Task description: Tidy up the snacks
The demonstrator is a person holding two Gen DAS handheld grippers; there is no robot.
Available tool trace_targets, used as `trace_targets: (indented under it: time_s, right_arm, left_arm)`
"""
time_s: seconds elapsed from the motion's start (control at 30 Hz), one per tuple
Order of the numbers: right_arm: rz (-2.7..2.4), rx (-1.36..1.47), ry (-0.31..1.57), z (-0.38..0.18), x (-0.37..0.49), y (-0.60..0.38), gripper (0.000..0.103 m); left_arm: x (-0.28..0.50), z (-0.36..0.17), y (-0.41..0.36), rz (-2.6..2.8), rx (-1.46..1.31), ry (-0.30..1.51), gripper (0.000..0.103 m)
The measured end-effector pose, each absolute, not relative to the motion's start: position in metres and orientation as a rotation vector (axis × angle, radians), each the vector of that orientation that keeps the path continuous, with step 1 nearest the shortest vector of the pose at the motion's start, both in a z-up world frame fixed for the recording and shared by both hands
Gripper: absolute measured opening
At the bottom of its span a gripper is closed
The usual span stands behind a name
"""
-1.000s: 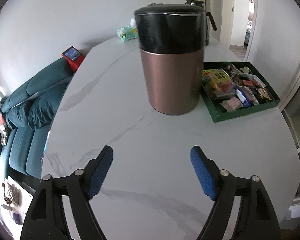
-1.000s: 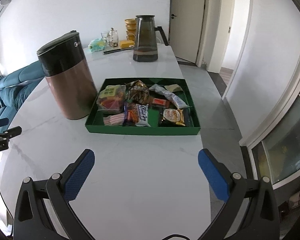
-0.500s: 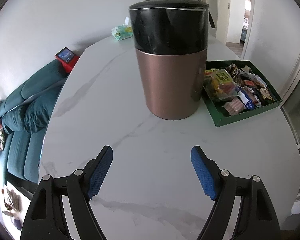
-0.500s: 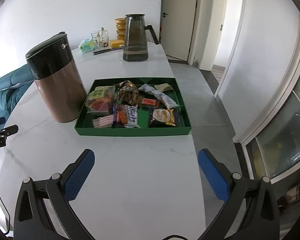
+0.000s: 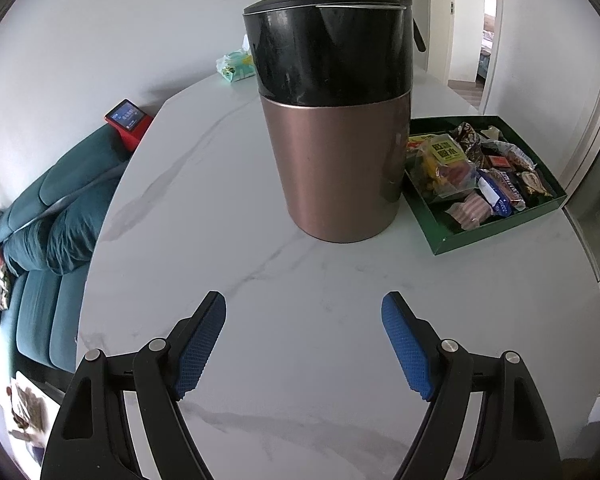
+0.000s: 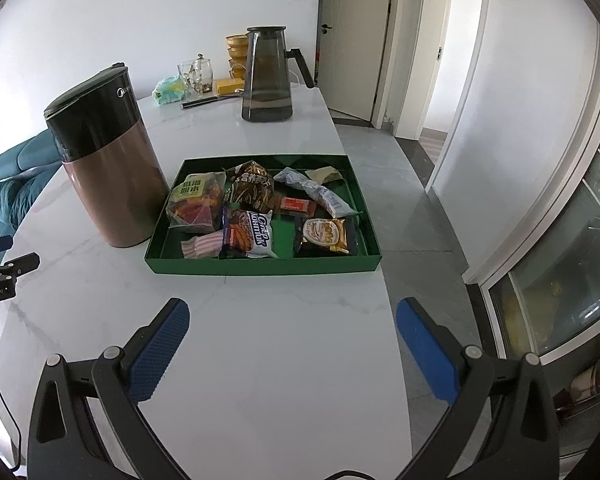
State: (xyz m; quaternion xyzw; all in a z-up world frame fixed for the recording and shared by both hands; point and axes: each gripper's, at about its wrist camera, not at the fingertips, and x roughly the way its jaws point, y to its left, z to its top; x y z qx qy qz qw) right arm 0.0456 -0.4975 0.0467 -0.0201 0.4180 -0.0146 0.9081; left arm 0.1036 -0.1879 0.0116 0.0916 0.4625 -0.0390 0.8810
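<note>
Bright daylight floods in from the right, washing the white marble table [image 6: 284,360] with soft sheen. Both views are sharp, no blur. Heavy fisheye bending at the edges, dark vignette in every corner.

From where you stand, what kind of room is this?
Most likely a home living and dining area: a teal fabric sofa beside a white marble-patterned table, a smoked glass pitcher on it, and a green tray of packaged snacks.
</note>
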Motion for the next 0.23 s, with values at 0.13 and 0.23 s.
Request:
trace_targets:
  time_s: [0.13,0.23]
  right_arm:
    - [-0.028,-0.043,0.862,0.047,0.0484,-0.4946,0.103]
    - [-0.027,-0.046,0.864,0.0475,0.0507,-0.4911,0.103]
  left_arm:
    - [0.104,0.0108,-0.1846,-0.082,0.188,0.963,0.076]
    - [0.1053,0.0104,-0.1818,-0.081,0.183,0.964,0.076]
